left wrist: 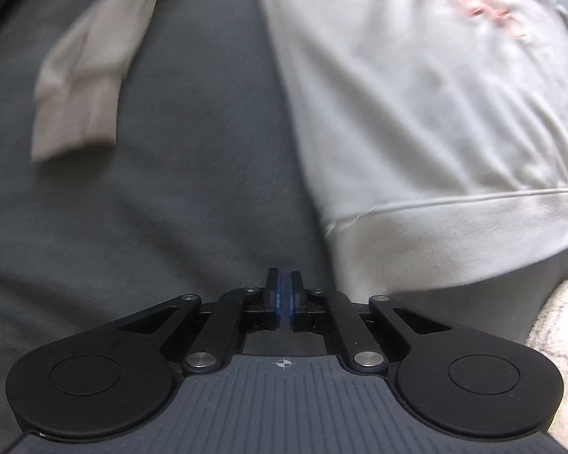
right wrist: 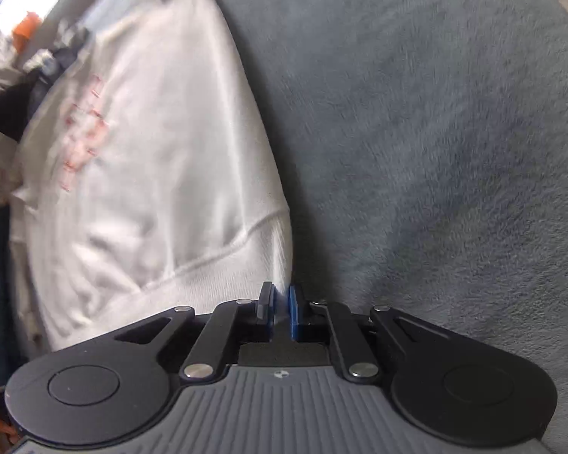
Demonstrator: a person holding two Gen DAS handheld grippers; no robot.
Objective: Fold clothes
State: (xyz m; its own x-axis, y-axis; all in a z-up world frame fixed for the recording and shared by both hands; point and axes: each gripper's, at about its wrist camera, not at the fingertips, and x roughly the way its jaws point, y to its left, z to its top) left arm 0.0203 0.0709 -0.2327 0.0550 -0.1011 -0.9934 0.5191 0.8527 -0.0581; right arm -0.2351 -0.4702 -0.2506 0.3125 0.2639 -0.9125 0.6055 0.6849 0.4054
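Jaws pinching white sweatshirt [right wrist: 163, 174] hem, right gripper [right wrist: 282, 312].

Lighting is soft and even in both wrist views, with no hard shadows. Motion blur smears the white sweatshirt [left wrist: 416, 113] ahead of the tongs; its red print [right wrist: 81, 132] is illegible. The gripper bodies stay sharp. Fisheye bending curves the edges. Overexposed daylight glares far upper left of the right view.

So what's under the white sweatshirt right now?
The white sweatshirt lies on a grey fleece blanket, visible all around it. Whatever lies beneath the blanket, or under the sweatshirt's middle, is covered.
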